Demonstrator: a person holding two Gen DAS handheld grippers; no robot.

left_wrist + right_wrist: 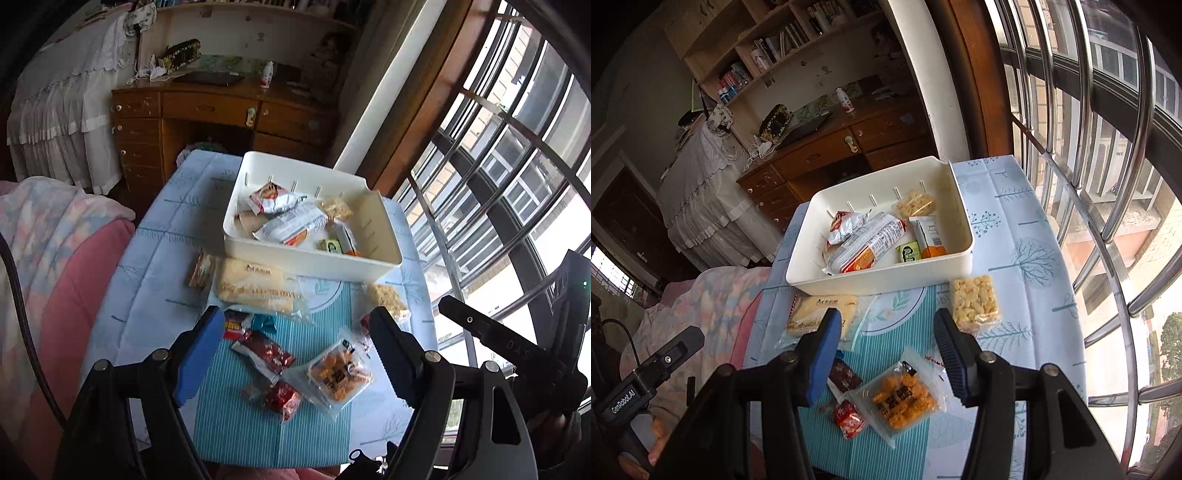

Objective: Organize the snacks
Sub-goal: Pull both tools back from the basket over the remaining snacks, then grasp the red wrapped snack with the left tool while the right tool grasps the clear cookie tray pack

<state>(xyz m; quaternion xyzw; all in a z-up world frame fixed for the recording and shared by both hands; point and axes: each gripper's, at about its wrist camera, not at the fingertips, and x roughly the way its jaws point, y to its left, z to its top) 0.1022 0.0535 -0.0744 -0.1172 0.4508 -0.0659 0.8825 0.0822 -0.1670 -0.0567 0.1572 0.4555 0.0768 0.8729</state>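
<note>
Snacks lie in two groups on our table (1027, 229): some already in the white bin (960, 254), the rest loose on the striped mat (849, 454) in front of it. In the bin we see a crumpled silver packet (849, 225), a long biscuit pack (868, 243), a small green sachet (908, 252), an orange-and-white pouch (929, 236) and a puffed-rice bar (915, 204) near the far wall. Just in front of the bin sit a pale bread pack (255, 286) and, to the right, a second rice bar (975, 301). Nearer to us on the mat are a clear bag of orange crackers (905, 400), a small red candy (849, 421) touching its left corner, and a dark red bar (267, 354). Our left gripper (295, 354) hangs above the mat with its jaws wide apart and nothing between them; the dark bar and the cracker bag show through the gap below. Our right gripper (886, 354) also hovers over the mat, jaws parted less widely and empty, clear of every packet. A pink quilt (55, 258) lies off the table's left edge.
</note>
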